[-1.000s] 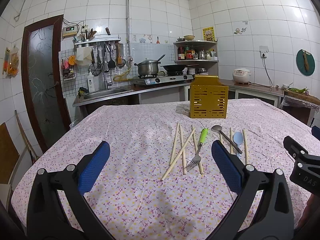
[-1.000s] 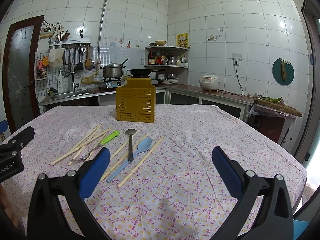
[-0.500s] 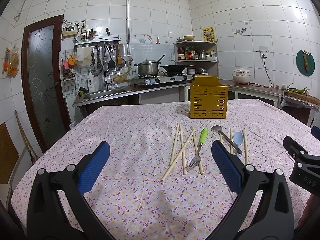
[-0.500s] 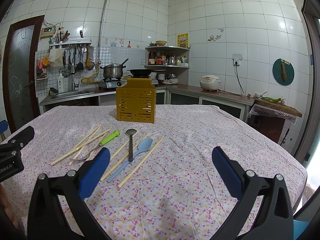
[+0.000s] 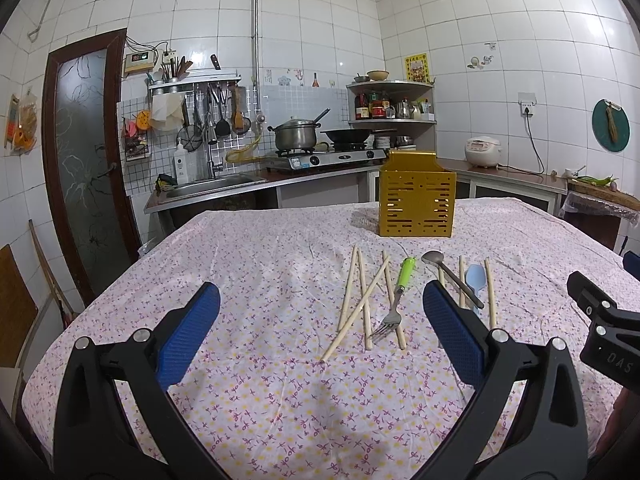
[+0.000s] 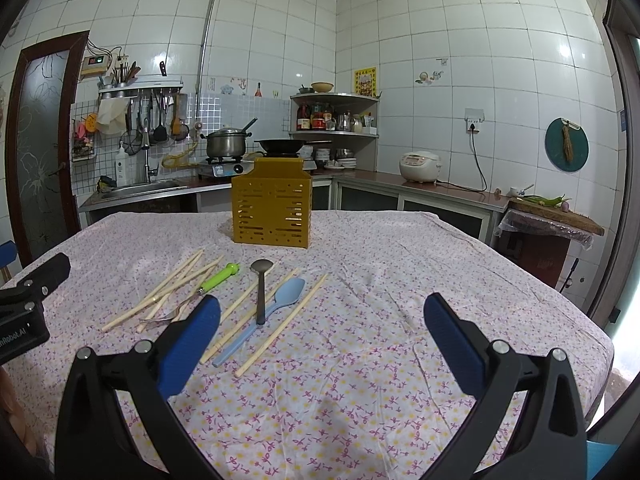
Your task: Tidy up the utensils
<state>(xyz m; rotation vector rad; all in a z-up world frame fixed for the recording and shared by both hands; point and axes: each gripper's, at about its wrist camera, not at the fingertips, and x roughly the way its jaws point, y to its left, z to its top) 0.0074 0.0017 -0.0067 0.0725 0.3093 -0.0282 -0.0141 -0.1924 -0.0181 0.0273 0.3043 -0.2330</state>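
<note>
A white-tiled kitchen surrounds a tabletop covered with a floral cloth, and behind the yellow caddy run a counter with a sink, a gas stove carrying a steel pot and a wok, and farther right a rice cooker. The yellow caddy, a slotted upright box, stands toward the far side of the tabletop. In front of it the utensils lie loose in a row: wooden chopsticks, several crossing one another, to the left of the caddy's front; a fork with a green handle lying among them with its tines toward the camera; then a dark metal spoon, its bowl toward the caddy; and a light blue spoon just beside it, flanked by two more chopsticks. The left claw hovers above the cloth on the near side of the chopsticks, its blue pads spread wide and holding nothing. The right claw hovers likewise, spread wide and empty, near the handle end of the blue spoon.
</note>
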